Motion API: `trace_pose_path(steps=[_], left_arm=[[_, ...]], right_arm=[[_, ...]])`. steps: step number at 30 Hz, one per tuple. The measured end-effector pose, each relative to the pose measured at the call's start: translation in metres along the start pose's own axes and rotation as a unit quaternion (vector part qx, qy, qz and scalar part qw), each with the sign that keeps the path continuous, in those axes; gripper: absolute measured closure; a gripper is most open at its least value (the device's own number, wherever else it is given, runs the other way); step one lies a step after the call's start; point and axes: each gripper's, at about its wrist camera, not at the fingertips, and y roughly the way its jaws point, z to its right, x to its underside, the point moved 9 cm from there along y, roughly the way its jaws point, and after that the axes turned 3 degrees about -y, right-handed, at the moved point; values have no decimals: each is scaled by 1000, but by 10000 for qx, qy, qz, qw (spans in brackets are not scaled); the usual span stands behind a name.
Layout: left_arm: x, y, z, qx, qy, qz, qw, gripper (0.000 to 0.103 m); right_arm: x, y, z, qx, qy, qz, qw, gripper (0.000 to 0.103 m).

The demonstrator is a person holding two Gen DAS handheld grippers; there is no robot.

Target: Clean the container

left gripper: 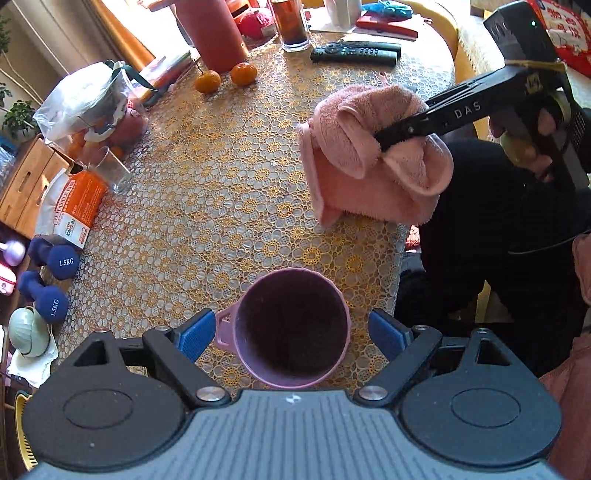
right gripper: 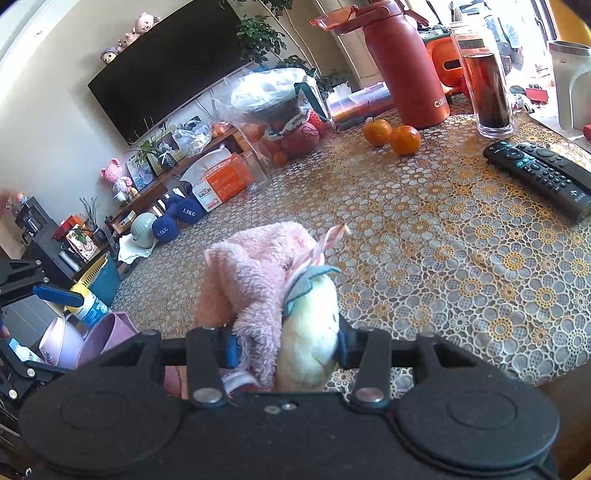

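Tongs first. My left gripper [left gripper: 291, 332] stood wide open, its blue pads [left gripper: 197, 334] either side of the purple cup [left gripper: 291, 328] without touching it; the cup's small handle sat just beside the left pad. The cup stood upright at the tabletop's [left gripper: 221, 184] near edge, mouth up, inside dark and hard to read.

My right gripper [right gripper: 284, 347] was clenched on the pink towel [right gripper: 251, 273], a bunched fold pinched between the jaws. From the left wrist view the towel [left gripper: 369, 155] draped over the tabletop's right edge, its lower hem resting on the lace cloth.

The towel blocked the right wrist view of the jaw tips; a pale yellow patch [right gripper: 314, 332] with a blue-grey trim showed there, which I couldn't identify.

Open lace lay between cup and towel. Two oranges [left gripper: 225, 77], remotes [left gripper: 354, 51] and a red flask [left gripper: 212, 33] kept to the far edge, well apart.
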Motion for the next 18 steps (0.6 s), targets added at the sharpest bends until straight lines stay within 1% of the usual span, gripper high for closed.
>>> trace_pose_path(steps=[2, 5, 10, 13, 14, 15, 16, 17, 18], left_arm=[[2, 6, -3, 19, 81, -105, 9999, 13], [5, 14, -7, 180, 93, -317, 9993, 13], [9, 19, -6, 208, 232, -360, 9989, 13], [13, 22, -5, 243, 197, -420, 9986, 15], [14, 23, -4, 230, 180, -413, 9987, 18], [14, 23, -4, 201, 161, -367, 9990, 18], [14, 22, -5, 194, 84, -337, 9992, 18], [14, 22, -6, 211, -2, -289, 9994, 23], [14, 21, -7, 244, -155, -247, 9993, 23]], right_arm=[[1, 1, 2, 13, 9, -31, 10000, 58], [2, 3, 3, 25, 23, -73, 10000, 58], [2, 5, 3, 30, 39, -103, 9999, 58], [2, 7, 2, 11, 36, -124, 9999, 58], [2, 7, 2, 7, 20, -125, 9999, 58], [2, 7, 1, 2, 0, -126, 9999, 58], [3, 7, 0, -4, -10, -126, 9999, 58], [3, 7, -1, -13, -15, -127, 9999, 58], [3, 8, -2, -20, -23, -128, 9999, 58]])
